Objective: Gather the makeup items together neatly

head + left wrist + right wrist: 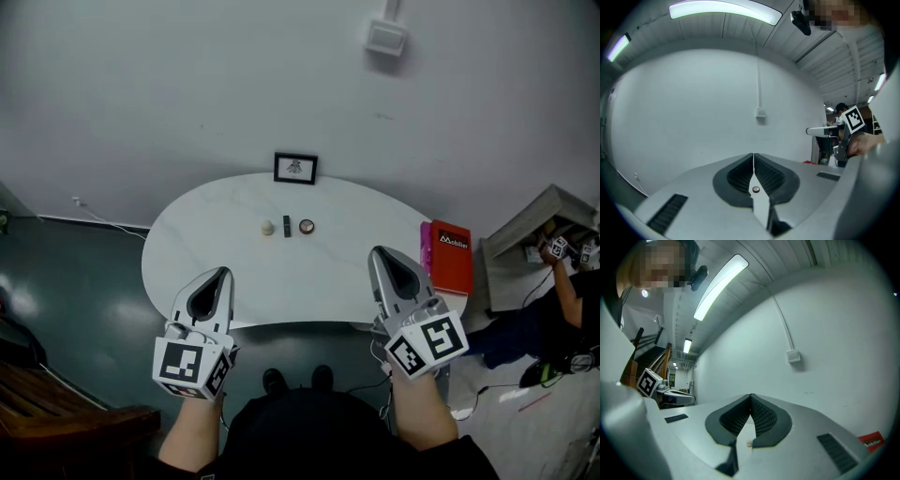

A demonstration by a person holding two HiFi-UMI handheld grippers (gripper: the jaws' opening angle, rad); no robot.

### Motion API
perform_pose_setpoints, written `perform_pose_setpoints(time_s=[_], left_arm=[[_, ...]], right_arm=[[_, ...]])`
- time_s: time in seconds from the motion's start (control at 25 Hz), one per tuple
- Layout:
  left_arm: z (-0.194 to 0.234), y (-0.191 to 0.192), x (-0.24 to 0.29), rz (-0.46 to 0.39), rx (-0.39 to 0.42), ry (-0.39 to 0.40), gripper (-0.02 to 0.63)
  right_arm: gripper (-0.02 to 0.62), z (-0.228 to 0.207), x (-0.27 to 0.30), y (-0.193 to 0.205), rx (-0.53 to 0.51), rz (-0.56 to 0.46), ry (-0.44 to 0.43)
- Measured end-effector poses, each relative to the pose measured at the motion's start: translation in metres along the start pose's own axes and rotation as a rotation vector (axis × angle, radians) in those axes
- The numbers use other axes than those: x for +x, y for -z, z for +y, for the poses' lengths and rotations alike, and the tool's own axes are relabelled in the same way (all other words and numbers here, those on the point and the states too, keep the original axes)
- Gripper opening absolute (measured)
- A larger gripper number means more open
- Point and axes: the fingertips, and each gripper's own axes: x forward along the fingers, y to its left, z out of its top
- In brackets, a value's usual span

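Makeup is sitting in a short row toward the back of the white table (pixel 202 234): a beige round item (pixel 268 227), a dark stick (pixel 287 226) and a round compact (pixel 307 226). They are lying just beside one another without touching, a little in front of a framed picture (pixel 295 168) that is standing upright at the far edge. The person is holding both grippers over the near edge of the table, well apart from the row, which is lying ahead of them and between the two. The left gripper (pixel 225 273) is pointing toward the wall with its jaws pressed together on nothing. The right gripper (pixel 377 251) is doing the same, its jaws together and empty, with a red book (pixel 451 257) lying flat just to its right at the table's end.
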Motion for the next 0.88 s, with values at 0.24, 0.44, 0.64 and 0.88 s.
perform_pose_setpoints(time_s=[0.24,0.44,0.64,0.88], left_arm=[[-0.009,-0.004,0.005,0.002,0.037,-0.009,0.017],[-0.013,-0.004,0.006,0.004,0.031,-0.01,0.017],[-0.012,0.002,0.005,0.014,0.006,-0.023,0.017],[-0.009,0.004,0.015,0.02,0.005,-0.031,0.017]], right_arm=[[0.034,-0.013,-0.007,0.006,0.025,0.001,-0.009],[0.034,-0.021,-0.013,0.01,0.029,0.009,-0.009],[0.034,-0.025,-0.011,0.011,0.033,0.013,-0.017],[0.034,-0.022,0.004,0.012,0.0,0.028,-0.049]])
